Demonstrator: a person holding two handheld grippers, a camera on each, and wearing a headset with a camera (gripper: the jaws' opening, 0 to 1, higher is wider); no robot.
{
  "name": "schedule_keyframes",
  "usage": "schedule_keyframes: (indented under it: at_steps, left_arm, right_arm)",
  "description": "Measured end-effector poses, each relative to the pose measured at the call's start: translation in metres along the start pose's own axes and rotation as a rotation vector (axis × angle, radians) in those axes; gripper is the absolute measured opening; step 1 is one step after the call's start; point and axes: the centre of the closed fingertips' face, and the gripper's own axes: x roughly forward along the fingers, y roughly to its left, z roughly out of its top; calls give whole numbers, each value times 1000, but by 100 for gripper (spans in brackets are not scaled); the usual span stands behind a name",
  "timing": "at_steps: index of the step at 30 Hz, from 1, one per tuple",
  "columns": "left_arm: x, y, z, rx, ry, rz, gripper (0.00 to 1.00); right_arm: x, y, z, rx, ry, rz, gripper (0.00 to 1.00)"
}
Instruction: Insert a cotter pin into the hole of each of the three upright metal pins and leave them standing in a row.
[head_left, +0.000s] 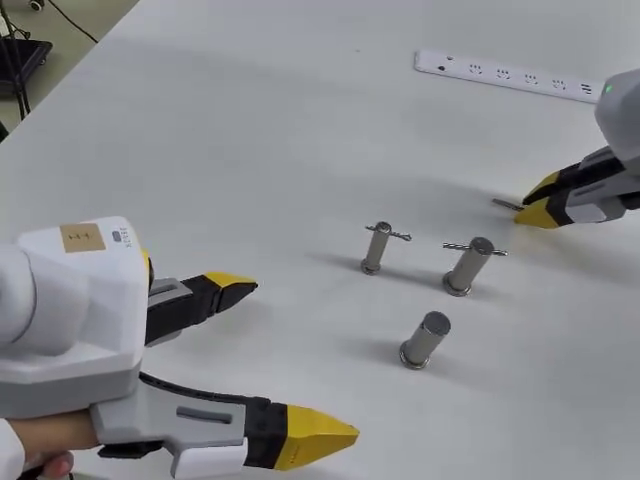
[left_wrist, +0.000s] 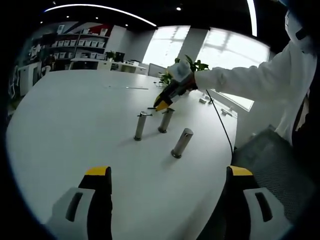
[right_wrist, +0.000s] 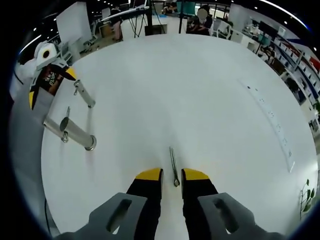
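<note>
White table (head_left: 250, 130) takes up the head view, its edges cut off on most sides. Shelving and bright windows behind it in the left gripper view are too blurred to detail. Strip (head_left: 500, 74) lies at the far right, its right end hidden behind the right gripper's body.

Left gripper (head_left: 280, 360) hovers at the near left with its jaws wide apart over the table. A hand (head_left: 45, 462) shows partly beneath it at the frame's edge.

Right gripper (head_left: 535, 208) sits low at the table's right side, its rear cut off. Whether its tips touch the surface cannot be told. In its own view the jaws stand a narrow gap apart, straddling the looped end of the loose cotter (right_wrist: 173, 165), which lies flat on the table. Contact with it cannot be confirmed.

Three pins stand upright between the grippers, in a triangle rather than a row. Left pin (head_left: 376, 250) and right pin (head_left: 467, 267) each carry a fitted cotter (head_left: 390, 235) crosswise near the top. Near pin (head_left: 425, 340) has no cotter fitted yet, and its hole is too small to make out.
</note>
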Motion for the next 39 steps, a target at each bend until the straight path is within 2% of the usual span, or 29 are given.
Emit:
schedule_keyframes:
  at_steps: [1,7,11,17,18,22,28,30,35,39]
  left_arm:
    - [0,1,0,2,1,3,94]
    - [1,0,0,0,2,0,93]
    - [0,0,-1,1,2,1,93]
    - [0,0,-4,-11,11,-1,90]
    - [-1,0,-3,-19,5,-1,90]
    - [-1,-1,-2,-18,-2,-5,90]
    - [0,-2,-3,-15,7,-11,89]
    - [1,-3,-1,-14,-3,-18,87]
    - [1,-2,1,-16,-11,-16,87]
    - [2,-2,2,-25,-15,-20,87]
  right_arm:
    - [1,3,0,-7,4,12,6]
    - [1,1,0,-33,28,8,4]
    - [2,-1,0,-25,32,5,2]
    - [3,-3,0,-35,47,-11,0]
    - [3,-5,0,-48,53,-27,0]
    - [4,-5,-1,-66,64,-30,0]
    - [4,-6,-1,-27,69,-47,0]
    - [5,-10,-2,-1,73,-50,0]
    - [6,-8,-3,-47,92,-59,0]
    - [5,-11,-5,-10,98,-82,0]
